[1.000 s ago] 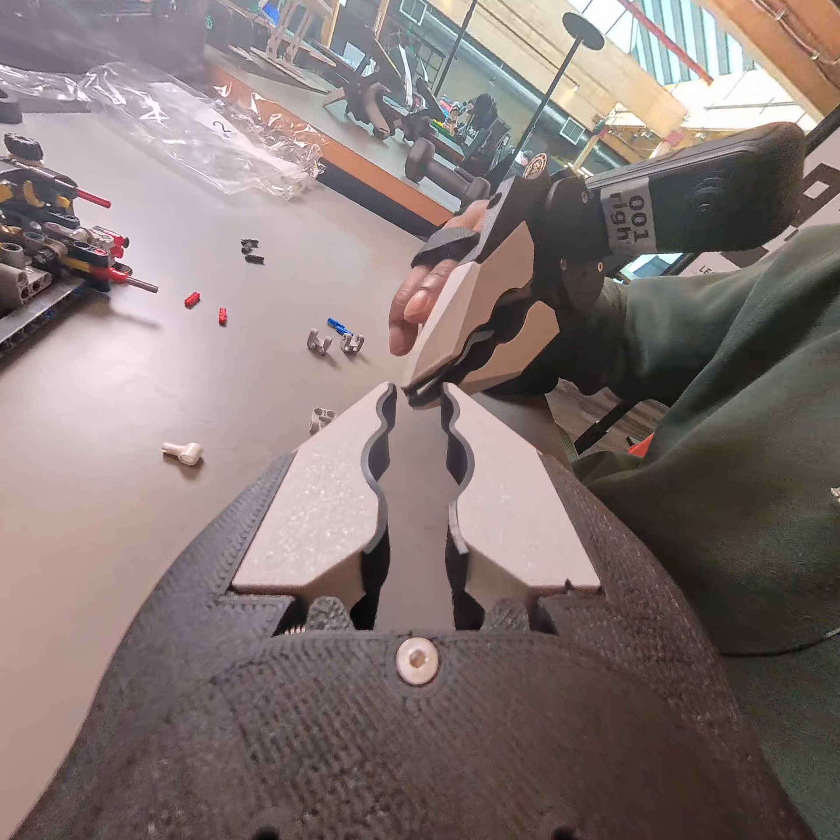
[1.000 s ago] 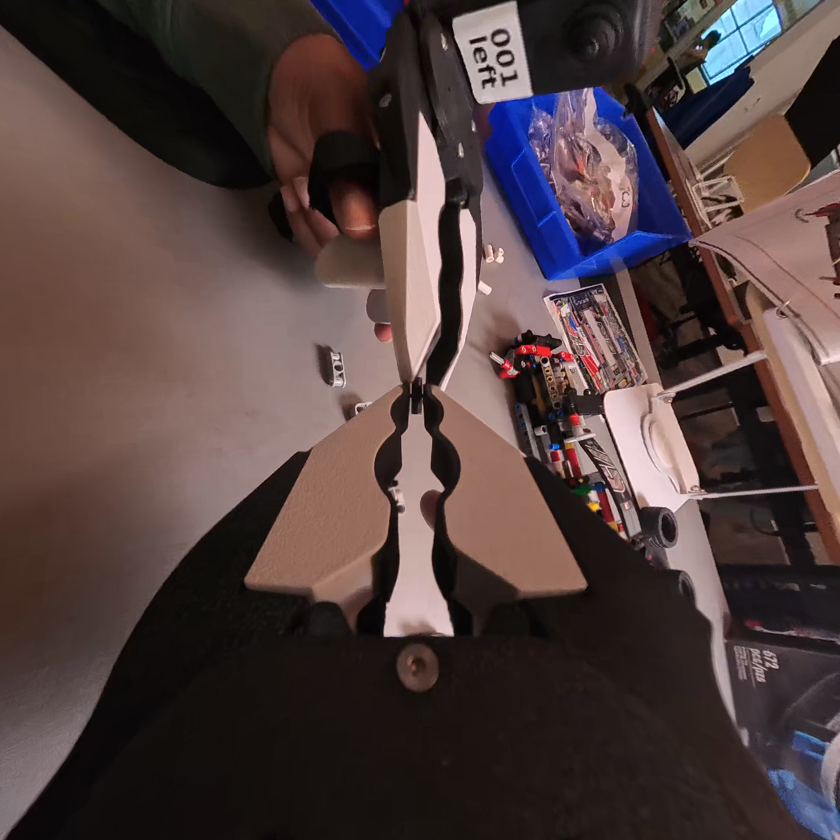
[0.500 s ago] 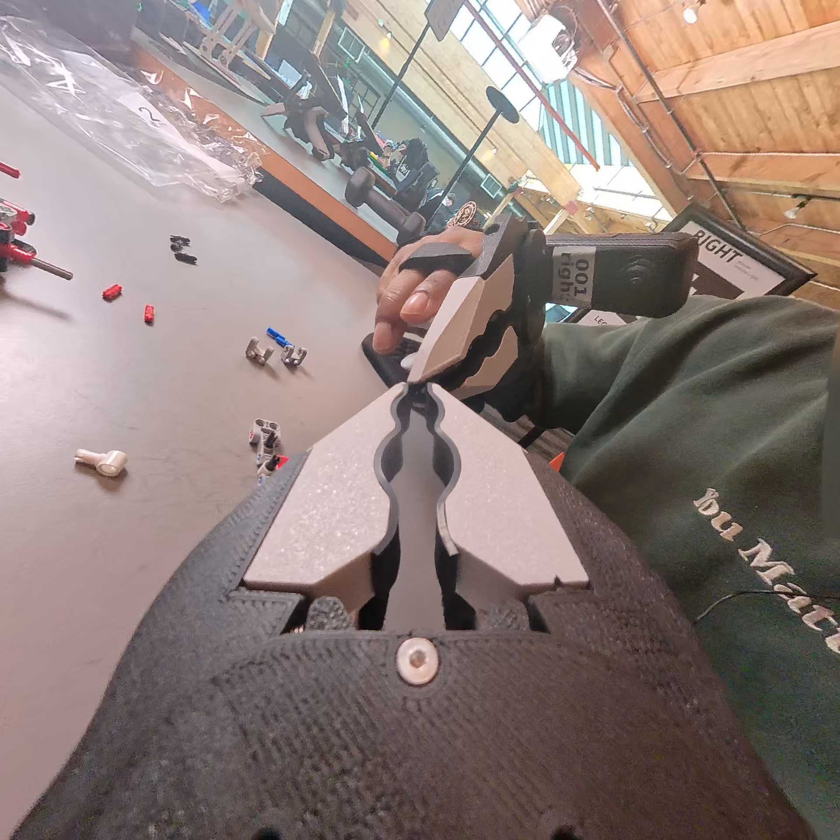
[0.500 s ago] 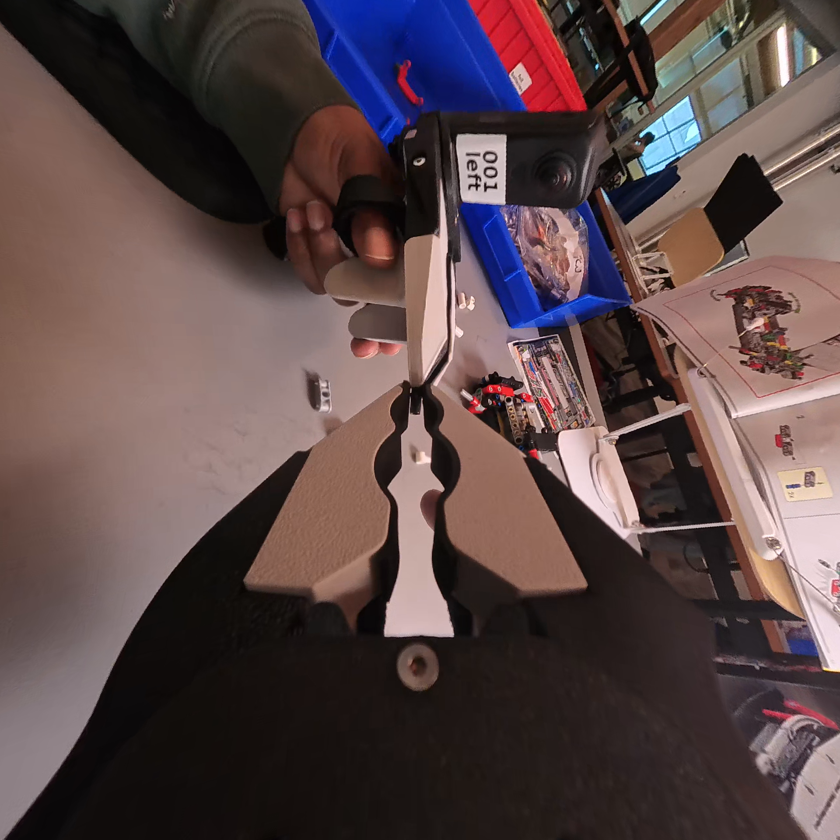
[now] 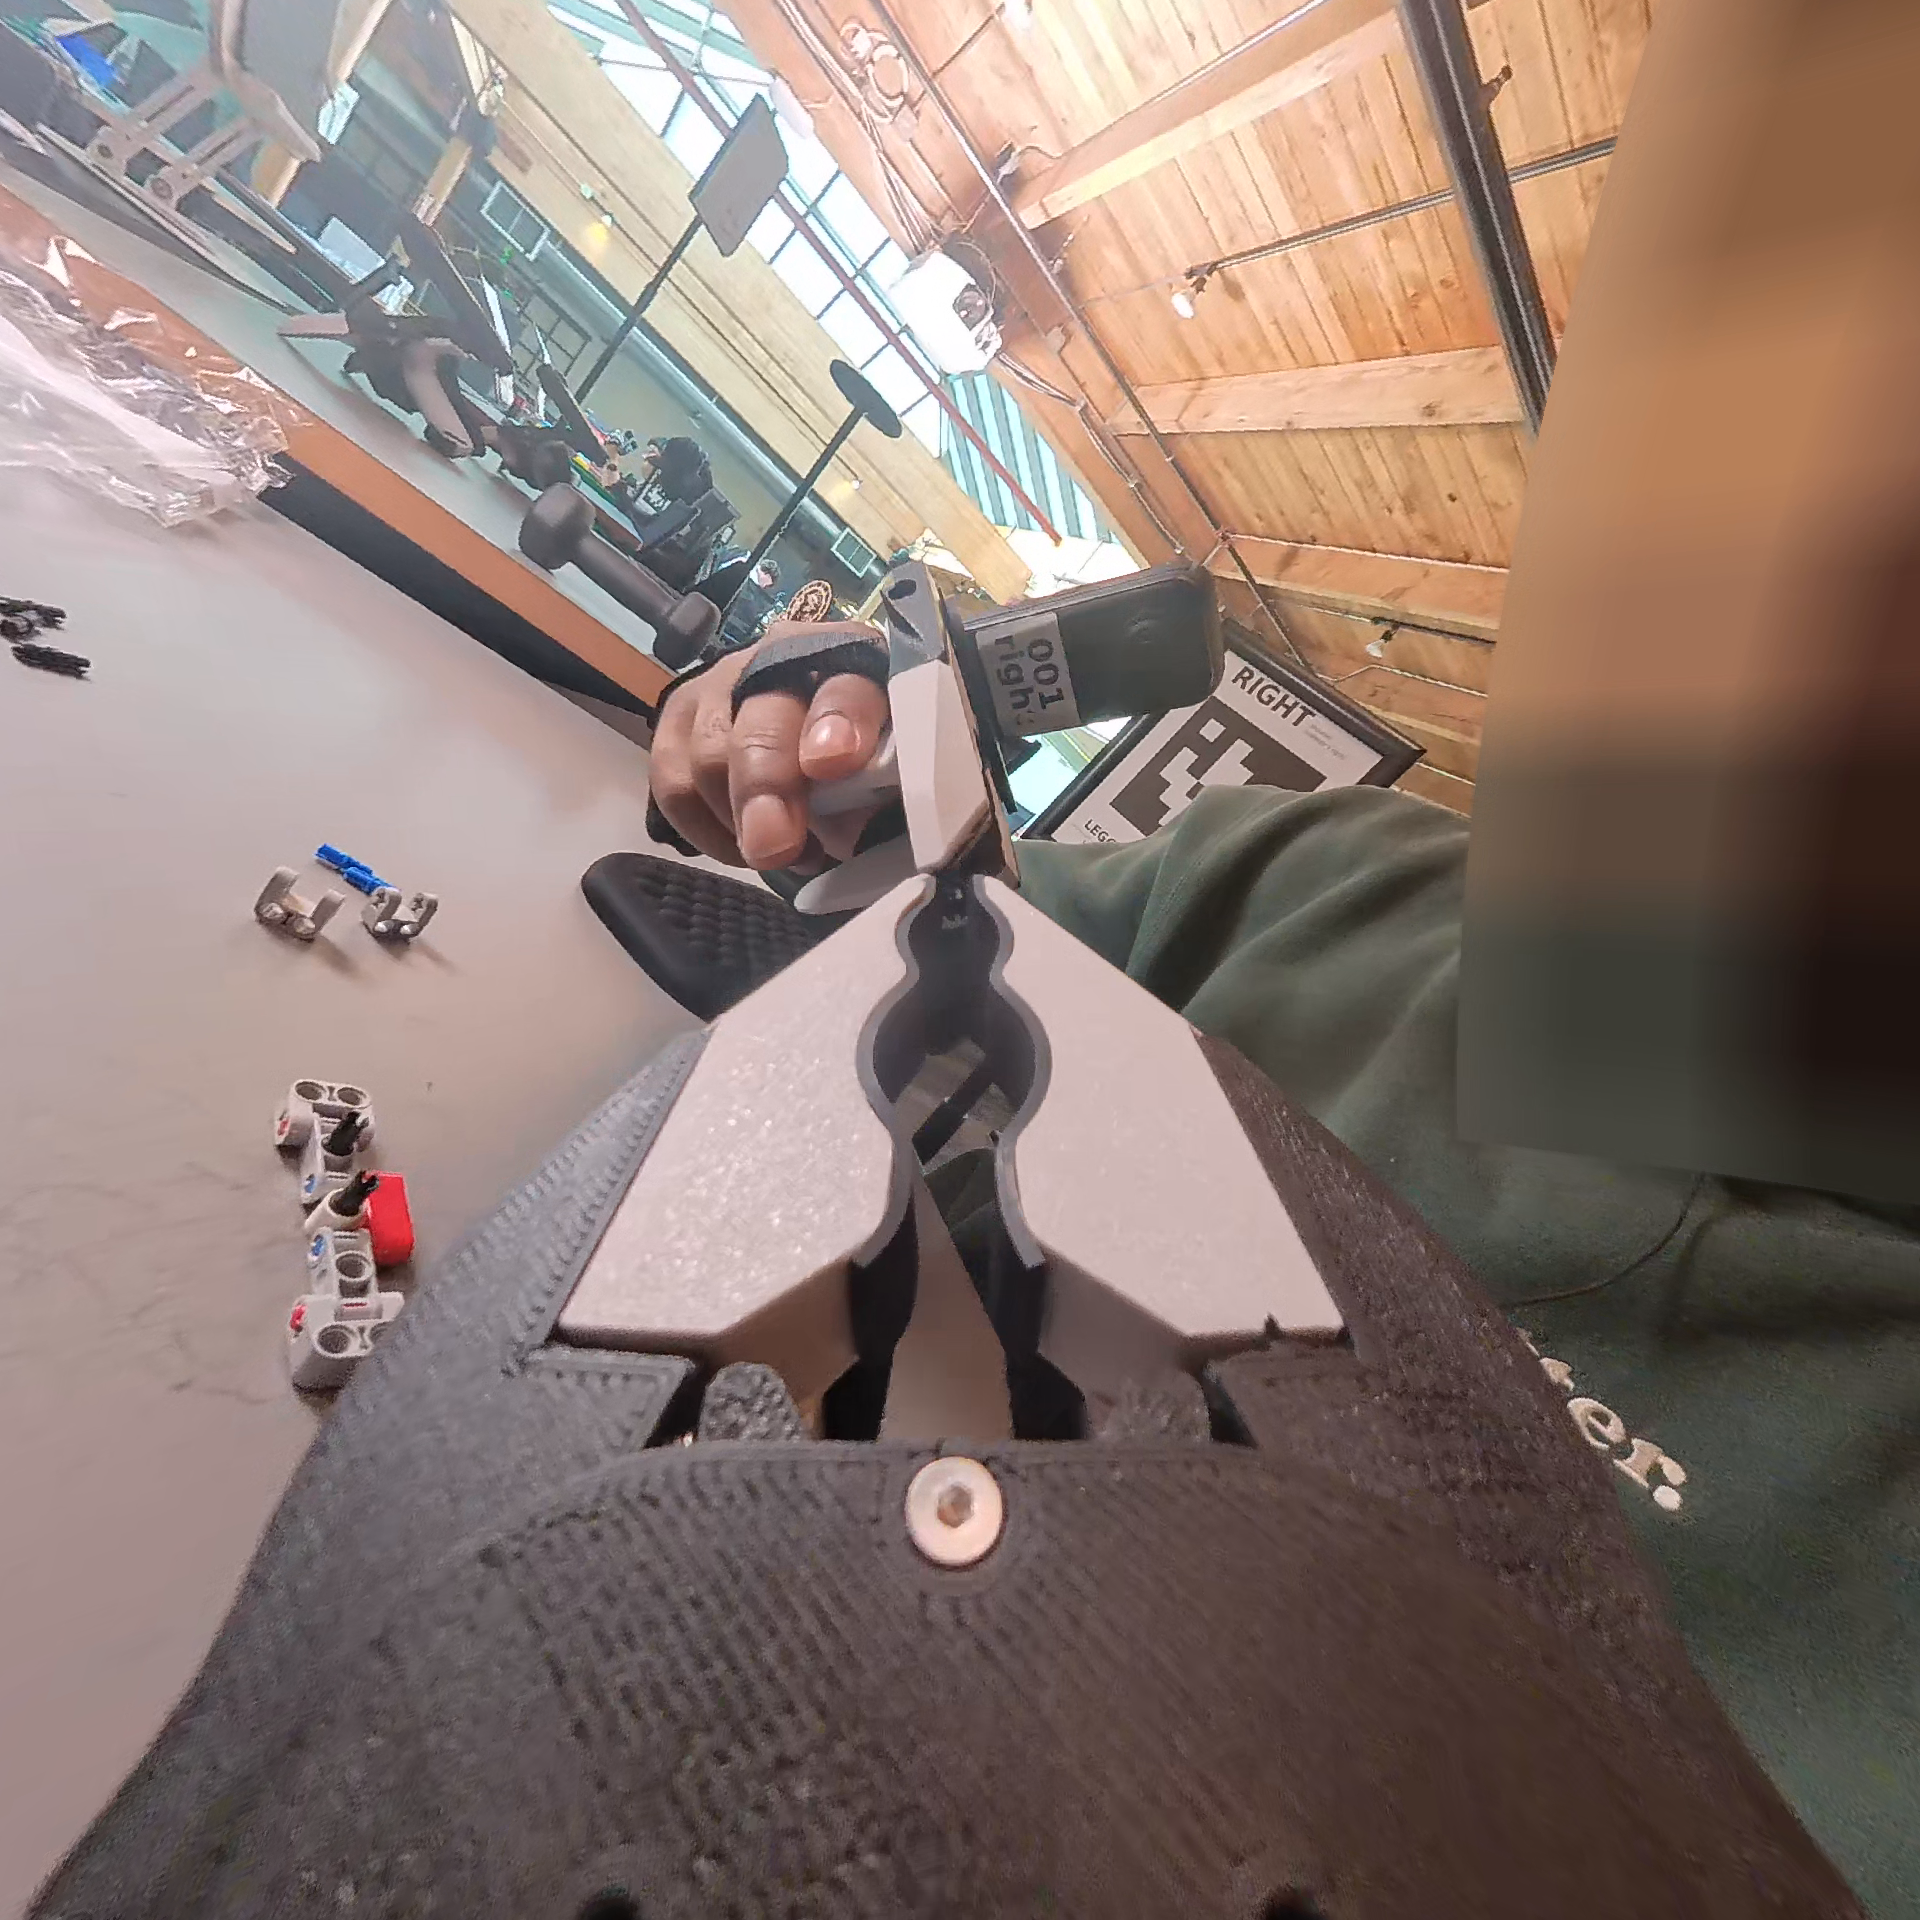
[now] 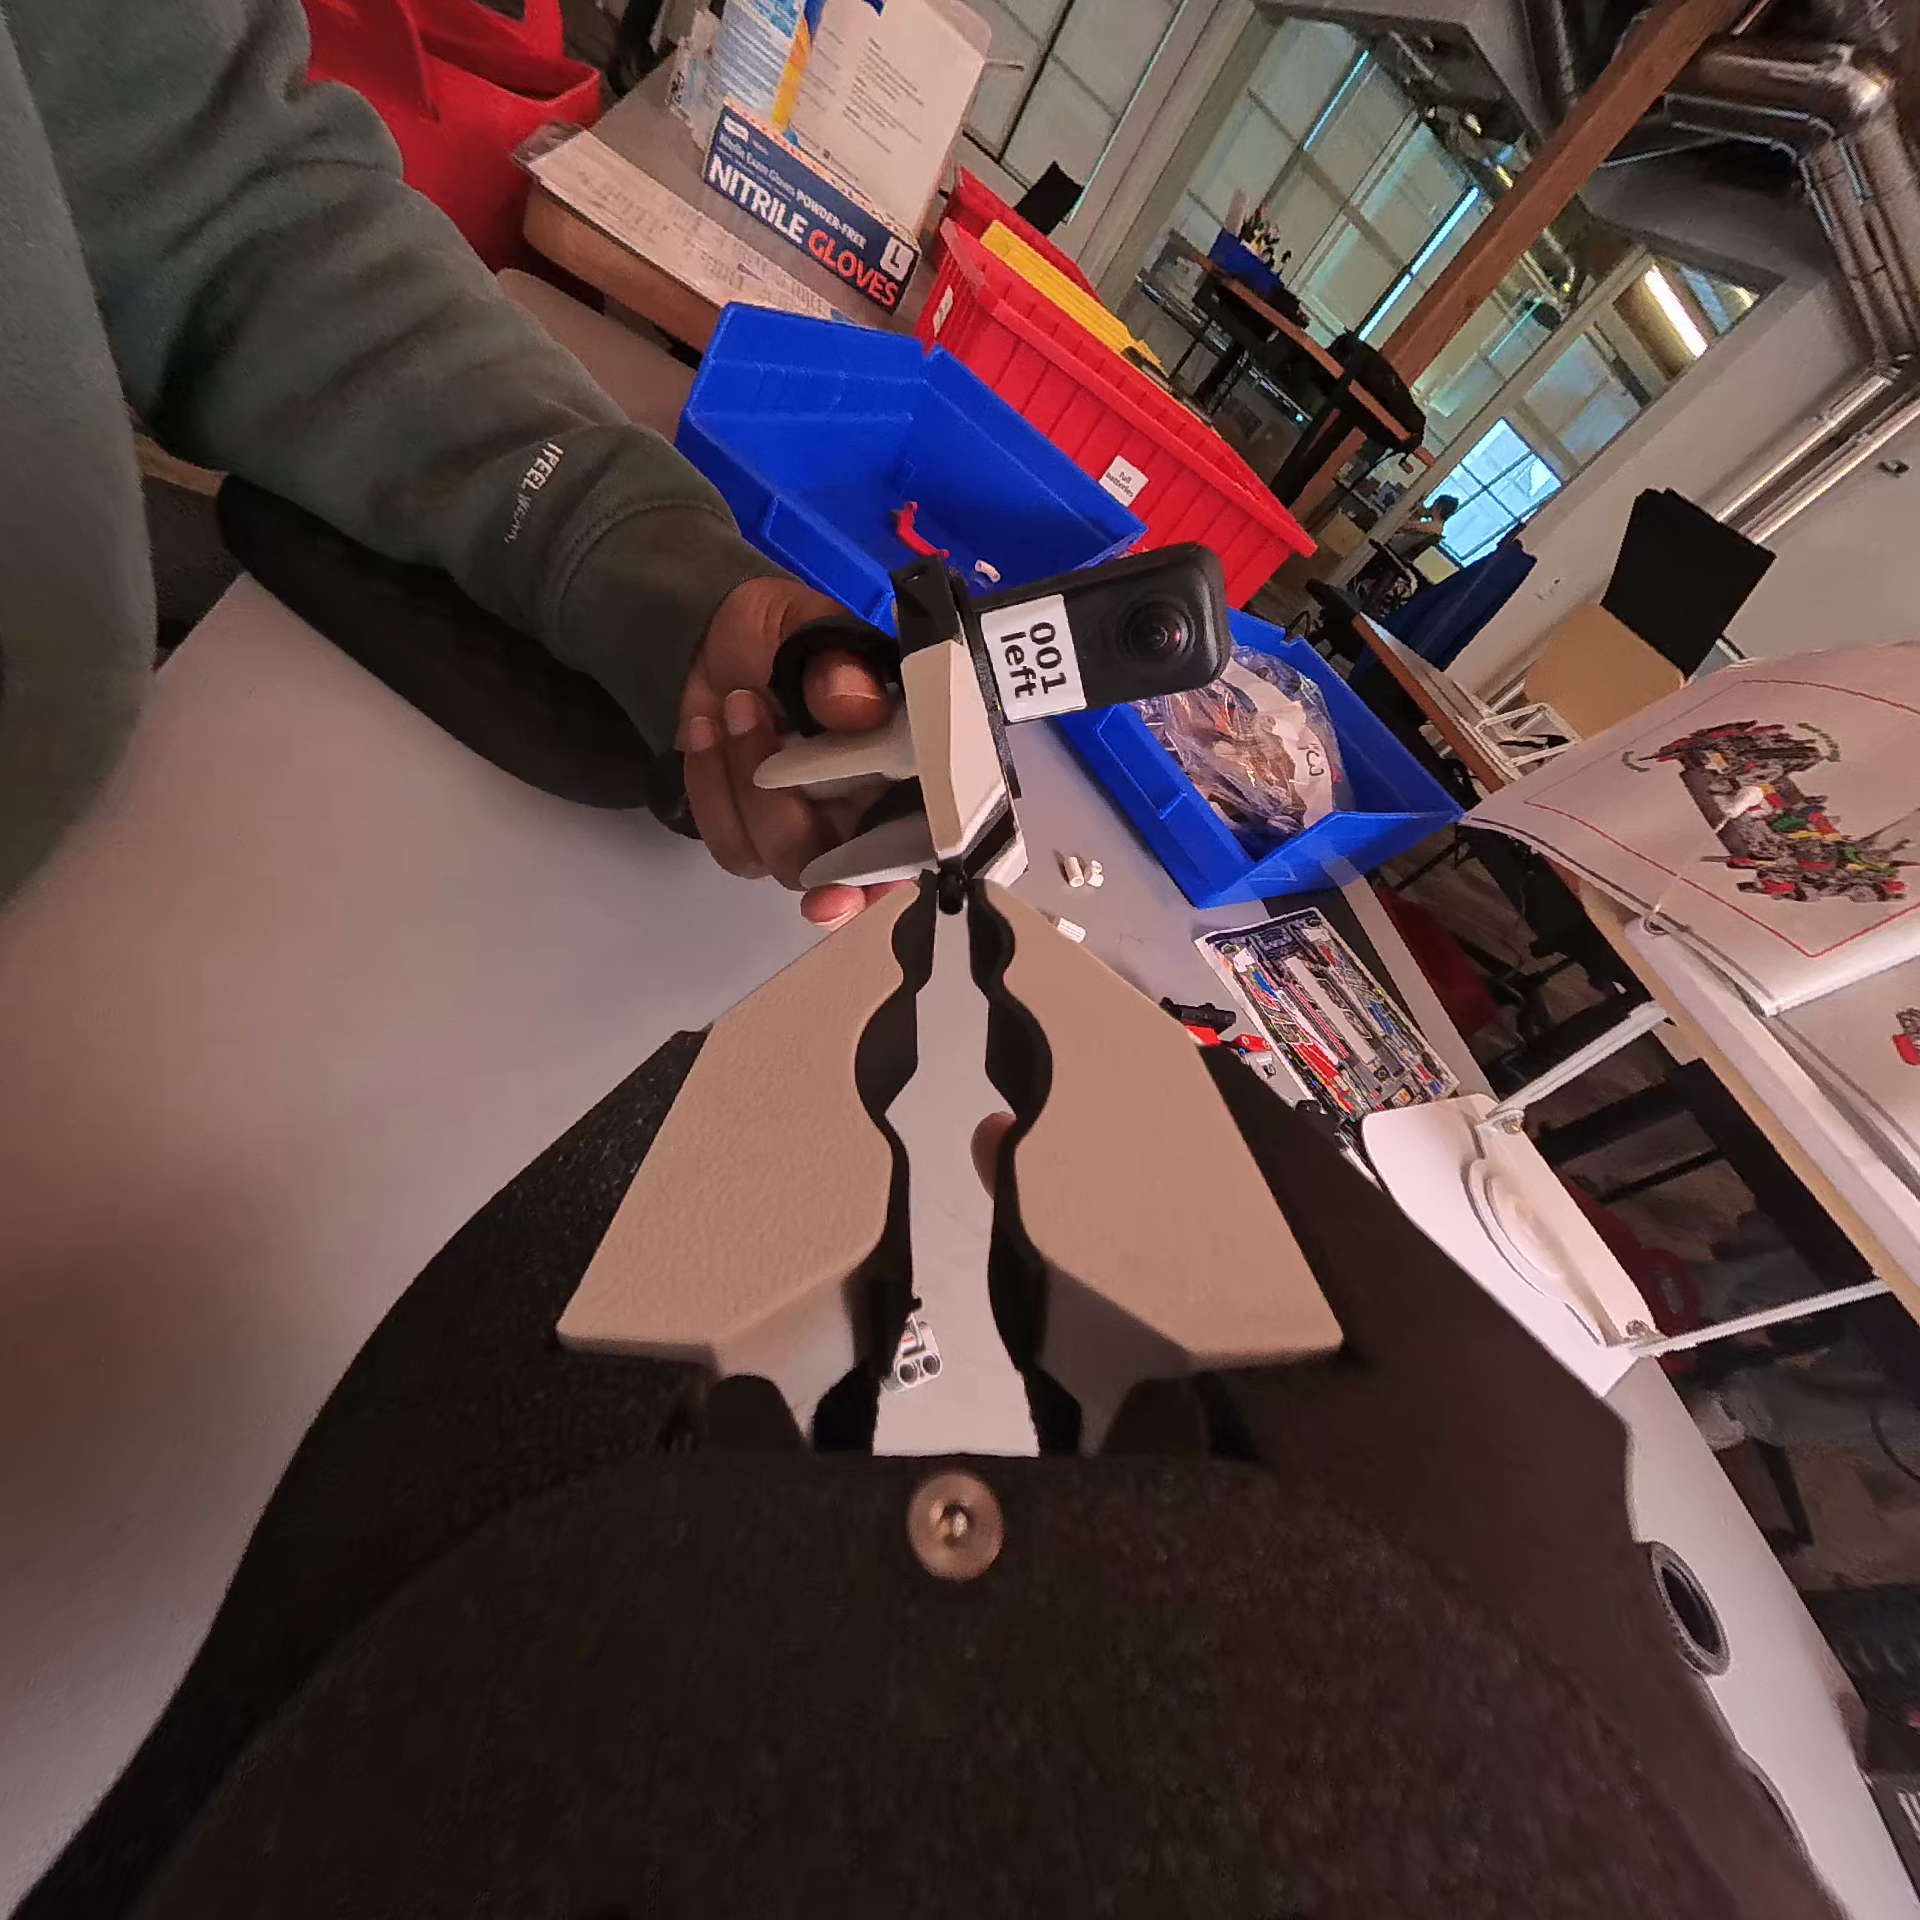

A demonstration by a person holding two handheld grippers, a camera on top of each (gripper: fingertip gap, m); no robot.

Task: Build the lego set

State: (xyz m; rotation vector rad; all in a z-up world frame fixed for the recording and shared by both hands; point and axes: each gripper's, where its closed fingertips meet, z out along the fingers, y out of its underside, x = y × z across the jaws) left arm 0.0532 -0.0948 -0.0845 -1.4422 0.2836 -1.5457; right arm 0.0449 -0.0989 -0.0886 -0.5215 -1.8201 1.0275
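Observation:
My left gripper (image 5: 951,896) and my right gripper (image 6: 948,896) meet tip to tip above the table, at right angles to each other. A small black pin (image 6: 948,900) sits between the tips; it also shows in the left wrist view (image 5: 951,920). Both pairs of jaws are closed on it. The right gripper (image 5: 940,857) shows edge-on in the left wrist view, held by a hand. The left gripper (image 6: 951,871) shows edge-on in the right wrist view. The instruction booklet (image 6: 1766,821) lies open at the right. The part-built model is almost wholly hidden.
Loose grey connectors (image 5: 296,912), a blue pin (image 5: 343,857) and a cluster of grey and red pieces (image 5: 338,1231) lie on the table. Blue bins (image 6: 1340,821), a red bin (image 6: 1101,416), a sticker sheet (image 6: 1320,1013) and small white pieces (image 6: 1075,868) lie beyond the grippers. The grippers are tip to tip, or close to it.
My left gripper was open a second ago and has closed on the pin that the right gripper holds. Both grippers have lifted and tilted upward, staying tip to tip.

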